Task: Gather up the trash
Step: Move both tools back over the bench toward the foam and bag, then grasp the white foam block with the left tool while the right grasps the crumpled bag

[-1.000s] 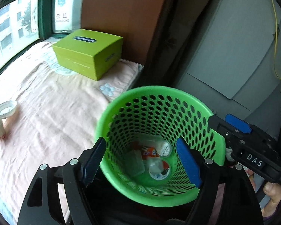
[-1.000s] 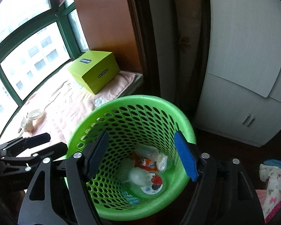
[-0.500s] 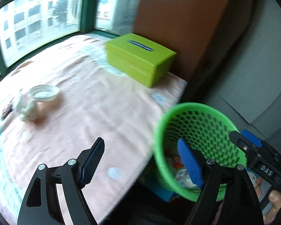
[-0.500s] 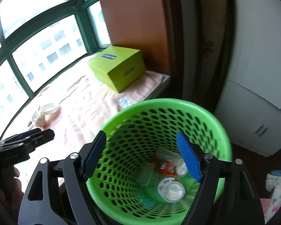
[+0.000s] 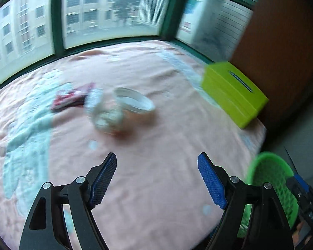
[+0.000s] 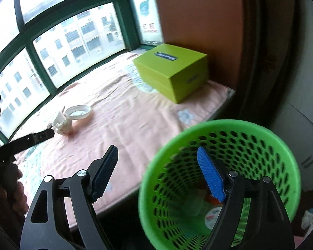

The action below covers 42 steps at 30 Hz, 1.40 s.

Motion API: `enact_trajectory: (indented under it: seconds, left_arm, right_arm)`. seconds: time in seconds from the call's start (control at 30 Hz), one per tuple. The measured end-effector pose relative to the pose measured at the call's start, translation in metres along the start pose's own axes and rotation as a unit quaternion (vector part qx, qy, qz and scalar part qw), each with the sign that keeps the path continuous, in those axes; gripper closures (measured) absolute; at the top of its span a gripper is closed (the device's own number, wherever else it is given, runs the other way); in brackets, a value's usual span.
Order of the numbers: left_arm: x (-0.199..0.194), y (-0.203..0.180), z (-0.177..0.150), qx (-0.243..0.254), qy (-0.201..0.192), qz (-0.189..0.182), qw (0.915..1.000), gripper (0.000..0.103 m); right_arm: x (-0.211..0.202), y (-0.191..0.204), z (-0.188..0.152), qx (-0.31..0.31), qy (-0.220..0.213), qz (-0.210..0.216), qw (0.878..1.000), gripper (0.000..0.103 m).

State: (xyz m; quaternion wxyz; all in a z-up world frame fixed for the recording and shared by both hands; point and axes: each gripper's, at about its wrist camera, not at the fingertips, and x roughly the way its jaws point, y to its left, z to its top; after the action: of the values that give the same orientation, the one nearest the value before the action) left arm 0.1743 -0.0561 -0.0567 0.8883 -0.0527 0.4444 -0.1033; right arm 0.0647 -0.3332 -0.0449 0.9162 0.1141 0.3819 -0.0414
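Bright daylight via window (image 6: 73, 41), motion blur, fisheye warp at edges

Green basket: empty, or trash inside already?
Not empty. The green basket holds wrappers and a round printed lid at its bottom, in the right wrist view.

Box label: the dark strip on my green box (image 6: 171, 70) is too blurred to read.
Window sign: the red characters on the window sign (image 6: 149, 26) are unreadable.

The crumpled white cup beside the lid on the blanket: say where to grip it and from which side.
Take the crumpled white cup across its squashed body, coming from above and the near side. It stands roughly upright on the blanket, and the white lid sits close on its far side. The left gripper is open and empty.
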Motion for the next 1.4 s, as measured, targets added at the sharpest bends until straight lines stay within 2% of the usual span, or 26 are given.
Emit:
enact_trajectory:
  seconds: [0.3,0.63,0.9,1.03,1.07,1.4]
  left_arm:
    - [0.017,0.061,0.035,-0.042,-0.010,0.043,0.9981,0.030]
    - [0.071,0.087,0.064,-0.047,0.019,0.054,0.9973,0.040]
    - [0.105,0.104,0.071,-0.061,0.041,0.044,0.9963,0.051]
    - [0.113,0.111,0.070,-0.068,0.046,0.027,0.9962,0.074]
    - [0.113,0.113,0.070,-0.072,0.046,0.022,0.9961,0.076]
    - [0.086,0.134,0.064,-0.102,0.018,0.011,0.9946,0.076]
  right_arm:
    - [0.034,0.042,0.013,-0.025,0.021,0.026,0.999,0.025]
    - [0.079,0.080,0.025,-0.044,0.051,0.049,0.996,0.025]
    - [0.112,0.102,0.029,-0.058,0.073,0.067,0.993,0.025]
    - [0.124,0.115,0.031,-0.067,0.082,0.076,0.992,0.025]
    - [0.127,0.118,0.030,-0.068,0.083,0.077,0.991,0.025]
    - [0.151,0.165,0.030,-0.099,0.097,0.123,0.983,0.025]
